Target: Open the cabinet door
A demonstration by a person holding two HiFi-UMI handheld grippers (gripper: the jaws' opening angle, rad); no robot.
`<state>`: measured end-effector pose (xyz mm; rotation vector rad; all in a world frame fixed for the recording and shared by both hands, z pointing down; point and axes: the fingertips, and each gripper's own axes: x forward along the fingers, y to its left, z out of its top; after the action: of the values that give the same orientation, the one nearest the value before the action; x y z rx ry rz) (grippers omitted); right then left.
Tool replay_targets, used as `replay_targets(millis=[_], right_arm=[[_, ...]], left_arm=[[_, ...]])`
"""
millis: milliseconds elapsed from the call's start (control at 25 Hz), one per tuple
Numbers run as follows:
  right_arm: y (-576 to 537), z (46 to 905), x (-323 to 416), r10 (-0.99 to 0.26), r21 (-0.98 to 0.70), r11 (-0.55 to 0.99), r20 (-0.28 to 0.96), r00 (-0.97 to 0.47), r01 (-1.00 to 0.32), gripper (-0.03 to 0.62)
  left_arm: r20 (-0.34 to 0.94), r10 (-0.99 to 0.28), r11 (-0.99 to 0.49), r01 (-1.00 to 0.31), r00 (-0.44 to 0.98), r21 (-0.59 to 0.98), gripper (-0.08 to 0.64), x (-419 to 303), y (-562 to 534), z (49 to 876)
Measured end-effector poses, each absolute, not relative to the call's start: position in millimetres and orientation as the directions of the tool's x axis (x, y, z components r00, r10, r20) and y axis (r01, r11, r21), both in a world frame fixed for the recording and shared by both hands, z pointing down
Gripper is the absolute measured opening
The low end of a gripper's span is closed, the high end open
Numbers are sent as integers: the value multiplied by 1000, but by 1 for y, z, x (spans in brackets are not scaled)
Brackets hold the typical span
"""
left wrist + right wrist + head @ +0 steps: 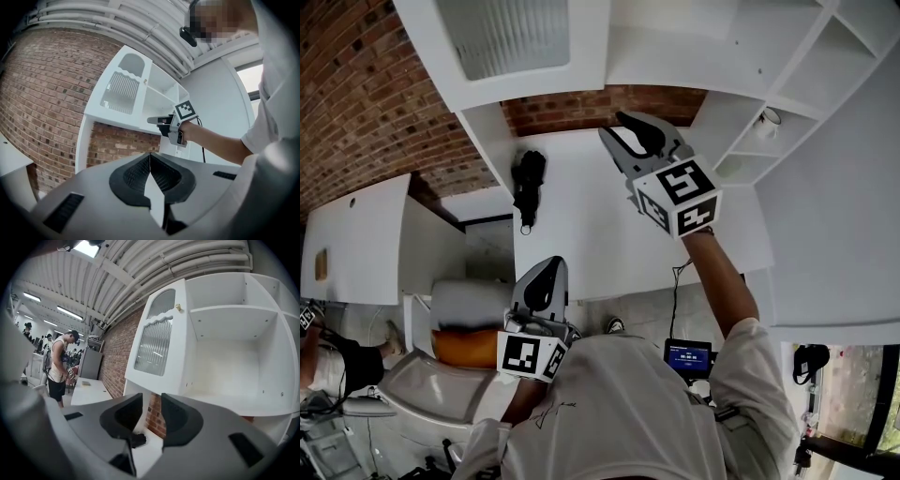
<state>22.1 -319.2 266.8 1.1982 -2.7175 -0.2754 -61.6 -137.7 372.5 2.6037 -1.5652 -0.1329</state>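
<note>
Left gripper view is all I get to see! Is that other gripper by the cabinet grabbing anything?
Observer: No. The right gripper view shows the right gripper with its jaws apart and nothing between them.
Operator: Is anything lying underneath it?
Observer: Yes. The head view shows a black object lying on the white counter.
Operator: Is somebody else in the room?
Observer: Yes. Far off in the right gripper view, a person stands beside a table.
</note>
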Motion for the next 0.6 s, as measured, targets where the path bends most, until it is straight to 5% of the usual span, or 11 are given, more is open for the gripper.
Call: replay_targets(millis=[600], right_arm=[[-387,266,14,-804,138,592,31,-594,-794,184]], left_arm=[[2,-888,-454,-876,460,160,15,-63,-136,384]])
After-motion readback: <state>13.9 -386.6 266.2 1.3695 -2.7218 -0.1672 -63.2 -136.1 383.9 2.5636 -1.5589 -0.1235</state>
